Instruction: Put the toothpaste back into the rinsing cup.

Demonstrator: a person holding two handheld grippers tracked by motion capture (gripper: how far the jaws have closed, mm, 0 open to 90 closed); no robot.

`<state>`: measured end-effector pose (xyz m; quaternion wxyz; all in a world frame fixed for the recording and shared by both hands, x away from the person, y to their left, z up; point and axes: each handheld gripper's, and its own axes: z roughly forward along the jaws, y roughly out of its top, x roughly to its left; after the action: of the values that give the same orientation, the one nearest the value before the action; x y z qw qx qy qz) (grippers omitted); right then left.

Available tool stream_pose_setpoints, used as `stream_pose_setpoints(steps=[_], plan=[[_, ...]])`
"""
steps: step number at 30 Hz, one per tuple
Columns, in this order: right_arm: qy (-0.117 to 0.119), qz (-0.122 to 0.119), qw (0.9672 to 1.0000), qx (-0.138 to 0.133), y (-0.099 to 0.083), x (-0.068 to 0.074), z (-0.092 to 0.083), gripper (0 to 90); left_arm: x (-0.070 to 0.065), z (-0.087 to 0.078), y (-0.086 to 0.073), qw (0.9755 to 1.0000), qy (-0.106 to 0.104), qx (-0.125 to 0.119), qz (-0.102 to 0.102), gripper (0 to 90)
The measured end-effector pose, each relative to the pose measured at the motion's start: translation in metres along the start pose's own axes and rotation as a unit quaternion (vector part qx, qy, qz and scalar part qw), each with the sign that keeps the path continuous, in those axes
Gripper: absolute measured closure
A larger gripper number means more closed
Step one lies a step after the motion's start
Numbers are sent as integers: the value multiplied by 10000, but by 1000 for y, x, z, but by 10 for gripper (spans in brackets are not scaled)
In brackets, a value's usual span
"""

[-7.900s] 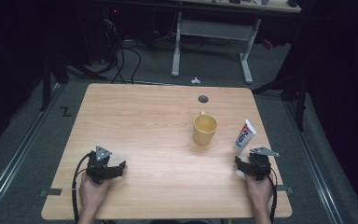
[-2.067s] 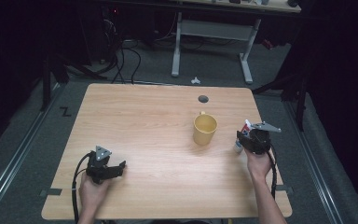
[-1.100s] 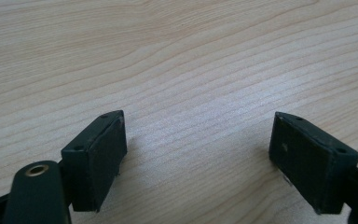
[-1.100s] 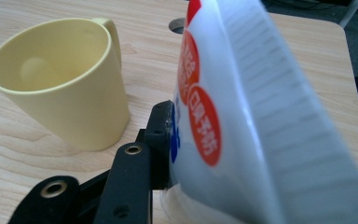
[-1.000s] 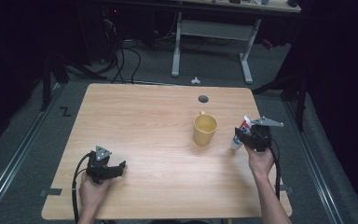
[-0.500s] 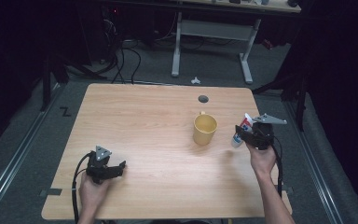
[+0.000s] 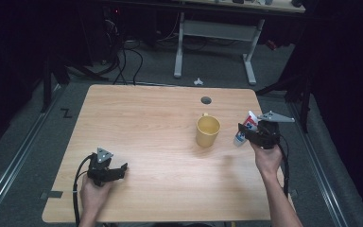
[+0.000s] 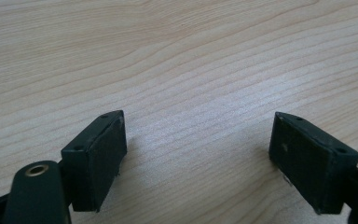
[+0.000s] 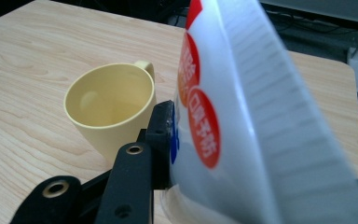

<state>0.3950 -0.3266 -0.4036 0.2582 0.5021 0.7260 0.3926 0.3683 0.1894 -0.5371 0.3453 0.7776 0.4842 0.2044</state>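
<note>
A white toothpaste tube [image 7: 246, 128] with red and blue print is held above the table, tilted, with my right gripper [image 7: 249, 134] shut on it. Up close in the right gripper view the tube [image 9: 242, 116] fills the right half, and the left jaw presses against its side. A yellow mug [image 7: 207, 130] stands upright and empty just left of the tube; its rim and handle [image 9: 144, 66] show in the right gripper view. My left gripper [image 7: 119, 170] rests on the table near the front left, open, with bare wood between its pads [image 8: 98, 154].
The wooden table [image 7: 146, 123] has a round cable hole [image 7: 206, 100] behind the mug. A grey desk frame [image 7: 212, 42] and cables stand on the floor beyond the far edge. The right table edge lies close behind my right hand.
My right gripper has lifted the toothpaste tube a little higher beside the mug. Seconds ago the tube stood on the table and the right gripper rested near the front edge. The left gripper has kept still.
</note>
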Motion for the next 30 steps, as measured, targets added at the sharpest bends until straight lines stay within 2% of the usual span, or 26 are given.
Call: stream_pose_setpoints(steps=[15, 30], plan=[[91, -161, 9998, -60, 15, 5, -5, 677, 0, 0, 0, 10000, -2, -1, -2, 195], [318, -147, 9993, -130, 29, 9, -8, 677, 0, 0, 0, 10000, -1, -1, -1, 194]])
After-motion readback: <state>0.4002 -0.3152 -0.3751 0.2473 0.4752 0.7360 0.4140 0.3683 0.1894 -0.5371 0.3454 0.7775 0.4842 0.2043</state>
